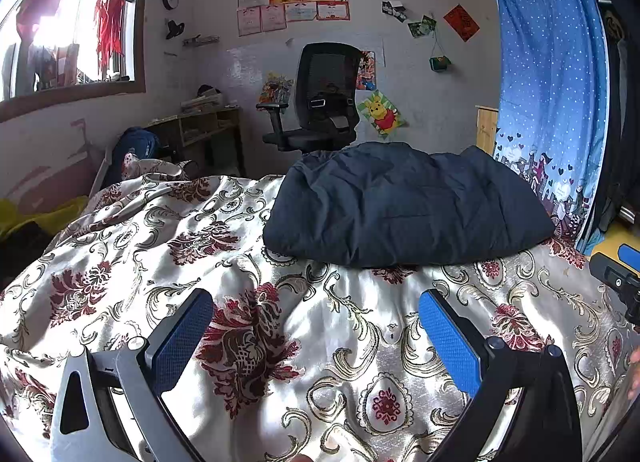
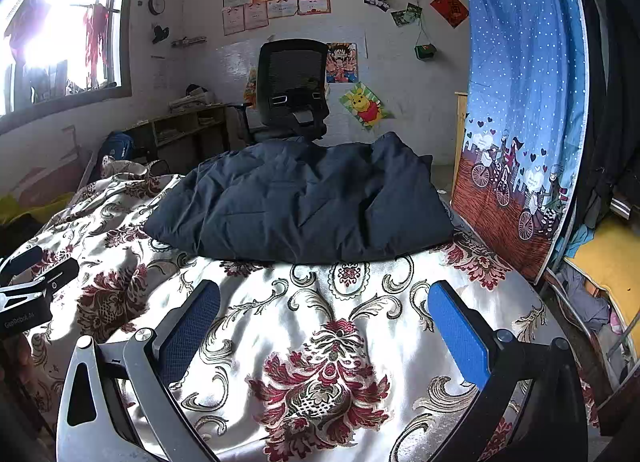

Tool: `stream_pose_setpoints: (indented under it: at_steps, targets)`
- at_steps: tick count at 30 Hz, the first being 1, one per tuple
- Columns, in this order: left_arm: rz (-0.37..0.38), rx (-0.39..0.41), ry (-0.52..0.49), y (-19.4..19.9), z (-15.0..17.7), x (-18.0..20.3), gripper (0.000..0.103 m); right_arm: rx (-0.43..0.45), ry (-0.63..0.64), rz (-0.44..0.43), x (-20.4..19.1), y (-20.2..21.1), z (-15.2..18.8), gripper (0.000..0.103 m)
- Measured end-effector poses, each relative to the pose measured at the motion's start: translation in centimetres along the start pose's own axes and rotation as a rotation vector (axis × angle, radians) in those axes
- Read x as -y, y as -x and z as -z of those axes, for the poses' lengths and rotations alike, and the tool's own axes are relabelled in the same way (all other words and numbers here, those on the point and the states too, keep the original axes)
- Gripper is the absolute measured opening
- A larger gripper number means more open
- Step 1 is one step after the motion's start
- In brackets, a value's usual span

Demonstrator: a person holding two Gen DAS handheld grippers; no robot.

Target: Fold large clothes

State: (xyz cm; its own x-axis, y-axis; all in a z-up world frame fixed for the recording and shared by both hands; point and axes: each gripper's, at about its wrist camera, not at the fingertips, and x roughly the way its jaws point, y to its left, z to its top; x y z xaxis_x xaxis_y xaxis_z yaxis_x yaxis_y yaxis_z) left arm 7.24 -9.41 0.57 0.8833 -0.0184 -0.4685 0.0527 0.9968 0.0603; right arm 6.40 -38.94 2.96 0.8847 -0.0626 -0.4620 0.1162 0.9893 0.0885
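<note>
Navy padded garment (image 1: pixel 404 206), one, two grippers, jaws apart

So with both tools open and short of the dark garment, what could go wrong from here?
1. The navy jacket is puffy and bunched, so an open right tool may pinch only one layer.
2. The left tool could snag the wrinkled floral bedspread underneath.
</note>
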Motion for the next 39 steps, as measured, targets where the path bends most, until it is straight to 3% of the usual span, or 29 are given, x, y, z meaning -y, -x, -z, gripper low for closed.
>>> stream_pose_setpoints:
  at_steps: [16, 39]
  targets:
    - [-0.019, -0.002, 0.041, -0.12, 0.30, -0.50, 0.103, 0.001, 0.001, 0.000, -0.03, 0.02, 0.03, 0.102]
    - [-0.025, -0.008, 0.014, -0.17, 0.72, 0.04, 0.103, -0.001, 0.004, -0.001, 0.01, 0.06, -0.06, 0.102]
